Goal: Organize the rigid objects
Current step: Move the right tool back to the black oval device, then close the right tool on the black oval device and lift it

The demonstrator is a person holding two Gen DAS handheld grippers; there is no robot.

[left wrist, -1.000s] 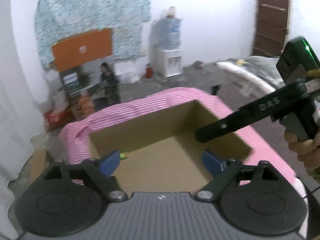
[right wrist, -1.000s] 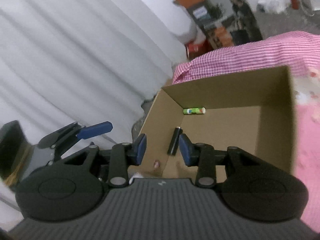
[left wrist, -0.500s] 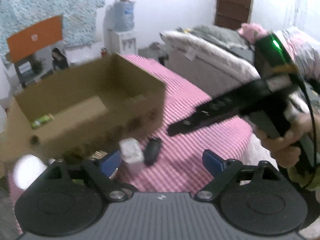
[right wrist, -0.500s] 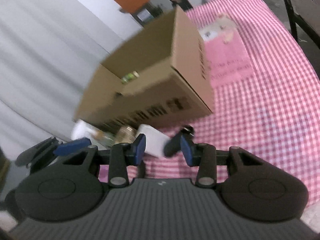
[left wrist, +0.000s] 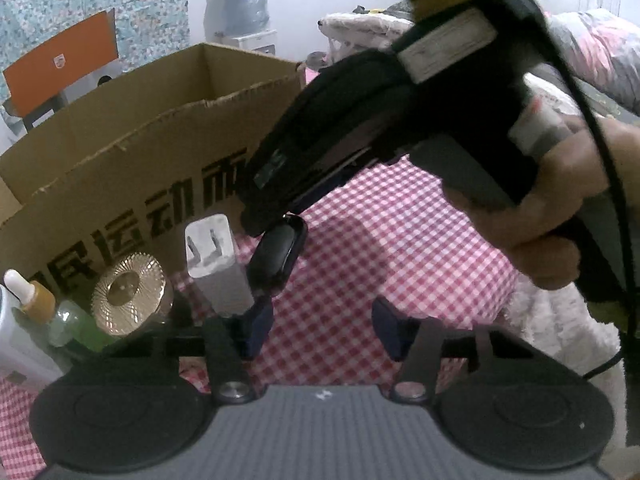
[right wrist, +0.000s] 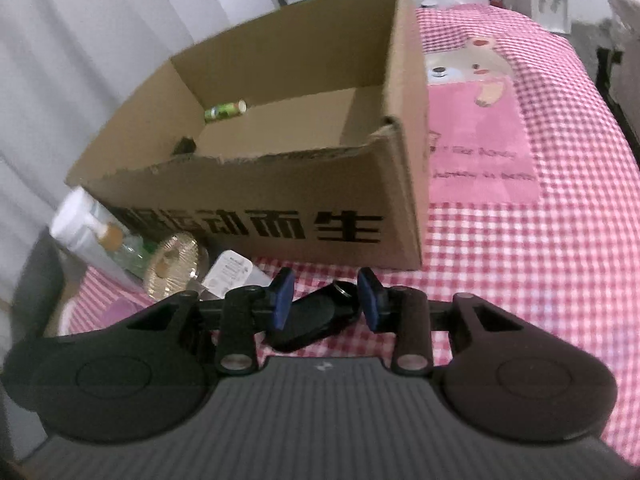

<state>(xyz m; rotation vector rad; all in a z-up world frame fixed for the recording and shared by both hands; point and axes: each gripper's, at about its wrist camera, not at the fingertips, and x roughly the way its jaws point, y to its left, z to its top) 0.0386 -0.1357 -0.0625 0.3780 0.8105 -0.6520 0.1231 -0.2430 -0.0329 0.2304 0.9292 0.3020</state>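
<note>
1. Right wrist view: your right gripper (right wrist: 325, 295) has its jaws narrow around the black key fob (right wrist: 316, 316), which lies on the pink checked cloth (right wrist: 520, 280); the pads flank it, and firm contact is unclear.
2. Left wrist view: your left gripper (left wrist: 323, 330) has just been closing and stands partly open over bare cloth, nothing between its pads.
3. Its left pad sits just beside the white charger (left wrist: 214, 264), which lies next to the fob.
4. Beyond stands the cardboard box (right wrist: 280, 184), with a green battery (right wrist: 225, 110) inside.
5. A gold-capped jar (left wrist: 130, 294) and a dropper bottle (left wrist: 36, 304) sit left of the charger.
</note>
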